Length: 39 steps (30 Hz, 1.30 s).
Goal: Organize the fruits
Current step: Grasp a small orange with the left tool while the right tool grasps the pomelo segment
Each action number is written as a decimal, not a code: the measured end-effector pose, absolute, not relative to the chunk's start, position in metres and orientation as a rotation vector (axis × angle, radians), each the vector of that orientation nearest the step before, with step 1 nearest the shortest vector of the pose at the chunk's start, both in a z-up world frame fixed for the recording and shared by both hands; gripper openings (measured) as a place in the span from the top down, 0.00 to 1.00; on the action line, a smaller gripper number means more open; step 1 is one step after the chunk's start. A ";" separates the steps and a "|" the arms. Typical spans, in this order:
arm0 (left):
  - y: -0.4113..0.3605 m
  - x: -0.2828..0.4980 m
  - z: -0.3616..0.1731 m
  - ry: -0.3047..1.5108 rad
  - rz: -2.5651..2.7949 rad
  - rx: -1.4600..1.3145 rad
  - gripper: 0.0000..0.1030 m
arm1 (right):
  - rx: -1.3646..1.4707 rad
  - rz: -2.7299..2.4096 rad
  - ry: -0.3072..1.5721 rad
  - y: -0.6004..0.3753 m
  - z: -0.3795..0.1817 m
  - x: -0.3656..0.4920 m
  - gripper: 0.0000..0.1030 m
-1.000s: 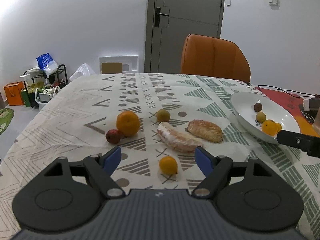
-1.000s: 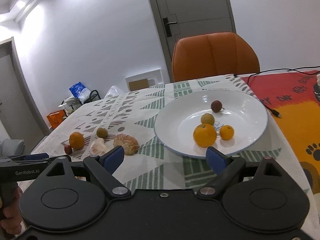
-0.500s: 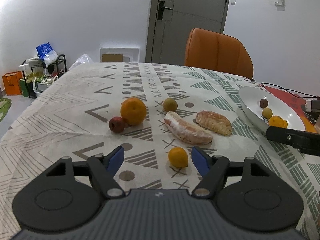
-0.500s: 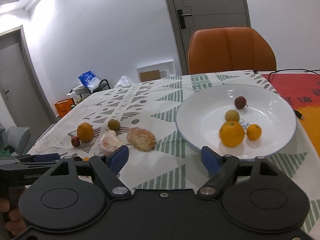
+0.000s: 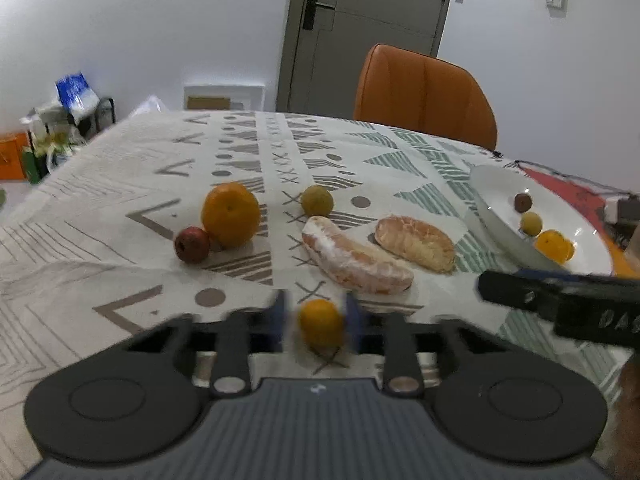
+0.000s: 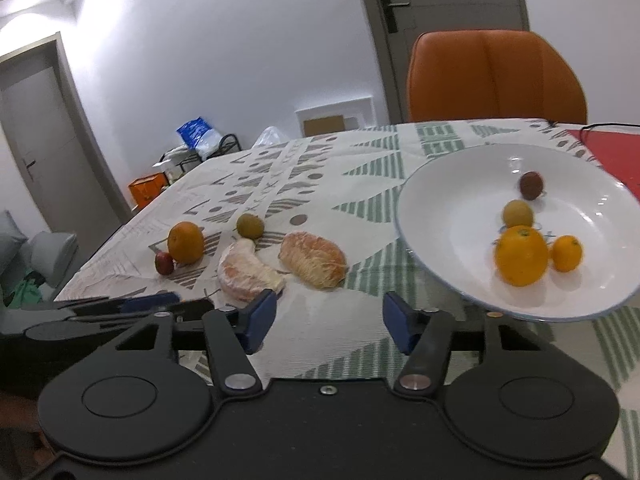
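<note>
A: Progress entry. The white plate (image 6: 436,268) already carries four fruits: a big orange, a small orange, a yellowish one and a dark red one. Five remain on the tabletop (image 5: 120,168): large orange (image 5: 230,214), red fruit (image 5: 191,244), green fruit (image 5: 317,200) and two peeled segments (image 5: 354,256). I judge the task near halfway.

B: And the sixth?

A: The left gripper (image 5: 320,320) is clamped on the small orange (image 5: 320,322), low over the cloth, near edge. The right gripper (image 6: 328,314) is closing on nothing.

B: View differences?

A: The right wrist view shows the plate's whole inside but hides the gripped orange; the left wrist view shows the grip, blurred.
</note>
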<state>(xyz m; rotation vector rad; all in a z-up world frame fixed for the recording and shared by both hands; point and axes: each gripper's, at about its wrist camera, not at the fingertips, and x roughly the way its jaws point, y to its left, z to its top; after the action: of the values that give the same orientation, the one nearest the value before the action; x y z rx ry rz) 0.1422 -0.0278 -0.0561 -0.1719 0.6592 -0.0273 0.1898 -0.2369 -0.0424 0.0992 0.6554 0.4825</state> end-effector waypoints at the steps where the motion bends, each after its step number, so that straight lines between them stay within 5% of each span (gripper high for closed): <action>1: -0.025 0.143 -0.055 0.657 -0.026 -0.187 0.78 | 0.096 0.491 0.660 -0.234 -0.043 0.192 0.47; 36: 0.062 0.130 -0.044 0.621 0.112 -0.304 0.78 | -0.102 0.622 0.711 -0.135 -0.047 0.235 0.49; 39: 0.066 0.128 -0.043 0.617 0.123 -0.308 0.78 | -0.177 0.609 0.695 -0.126 -0.046 0.229 0.56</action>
<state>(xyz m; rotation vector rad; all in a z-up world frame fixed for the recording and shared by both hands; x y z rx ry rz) 0.1284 0.0660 -0.0430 -0.3077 0.6169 0.1230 0.2286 -0.1257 -0.0465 -0.1769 0.6955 0.6089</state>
